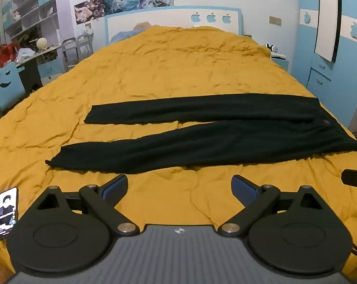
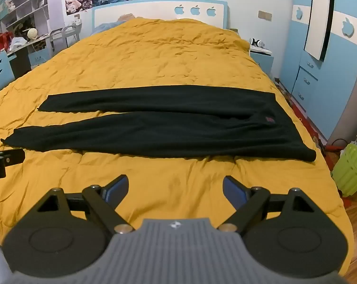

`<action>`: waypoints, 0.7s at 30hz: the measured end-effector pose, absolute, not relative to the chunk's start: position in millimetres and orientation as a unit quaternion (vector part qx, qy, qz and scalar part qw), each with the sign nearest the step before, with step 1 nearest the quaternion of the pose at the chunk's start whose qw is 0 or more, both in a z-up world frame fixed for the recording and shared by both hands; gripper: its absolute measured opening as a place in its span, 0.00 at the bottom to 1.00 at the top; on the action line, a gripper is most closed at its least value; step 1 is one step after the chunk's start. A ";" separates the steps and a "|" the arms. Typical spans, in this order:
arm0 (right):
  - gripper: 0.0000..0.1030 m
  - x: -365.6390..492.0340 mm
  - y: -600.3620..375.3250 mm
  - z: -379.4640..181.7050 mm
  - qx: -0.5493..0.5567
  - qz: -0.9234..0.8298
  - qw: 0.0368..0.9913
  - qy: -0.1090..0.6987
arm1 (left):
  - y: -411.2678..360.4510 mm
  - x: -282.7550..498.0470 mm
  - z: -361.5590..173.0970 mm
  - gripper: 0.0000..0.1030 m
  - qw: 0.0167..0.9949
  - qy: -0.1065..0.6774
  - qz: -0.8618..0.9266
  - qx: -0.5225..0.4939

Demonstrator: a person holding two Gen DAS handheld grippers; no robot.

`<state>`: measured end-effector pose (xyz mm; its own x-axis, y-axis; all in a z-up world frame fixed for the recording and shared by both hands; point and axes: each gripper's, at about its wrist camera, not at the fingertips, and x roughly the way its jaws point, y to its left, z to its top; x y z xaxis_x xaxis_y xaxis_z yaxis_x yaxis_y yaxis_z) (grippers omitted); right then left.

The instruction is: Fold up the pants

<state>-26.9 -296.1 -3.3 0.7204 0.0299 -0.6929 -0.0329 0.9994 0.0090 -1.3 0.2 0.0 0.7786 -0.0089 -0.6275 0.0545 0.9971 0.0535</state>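
Blue-padded fingers [image 1: 118,184] on my left gripper [image 1: 179,185] are spread wide with nothing between them but yellow quilt; the right gripper [image 2: 176,187] matches, its fingers [image 2: 232,188] just as wide apart and just as empty. Neither touches cloth. Ahead of both, beyond a strip of bare quilt, lie the black pants [image 1: 202,137], flat on the bed [image 1: 166,71] with their long axis running crosswise to my fingers: waistband out to the right [image 2: 294,139], the two leg cuffs to the left [image 1: 57,161]. The legs are splayed apart at the cuffs, the near leg angling toward me, the far one lying straighter. From the left wrist view the near cuff sits just ahead and to the left of my left gripper; from the right wrist view the waistband corner lies ahead and to the right of my right gripper. So I judge each gripper takes its own end, and nothing is folded yet. A phone [image 1: 6,213] lies on the quilt at my far left, well clear.
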 end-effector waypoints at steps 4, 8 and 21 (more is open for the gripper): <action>0.80 -27.5 -296.1 -3.1 0.000 0.018 0.929 0.371 | 6.3 -0.1 -1.0 1.00 0.938 0.345 -0.021 0.025; 0.80 -27.6 -296.3 -3.0 -0.001 0.019 0.928 0.371 | 8.3 4.7 -4.0 1.00 0.935 0.353 -0.020 0.027; 0.80 -31.0 -295.8 2.4 -0.010 0.026 0.929 0.370 | 4.8 -1.4 -6.5 1.00 0.935 0.353 -0.020 0.024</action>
<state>-31.0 -295.8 2.4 0.7254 0.0416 -0.6871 -0.0565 0.9984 0.0007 -1.4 4.8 -6.5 0.7493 -0.0209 -0.6619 0.0552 0.9980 0.0309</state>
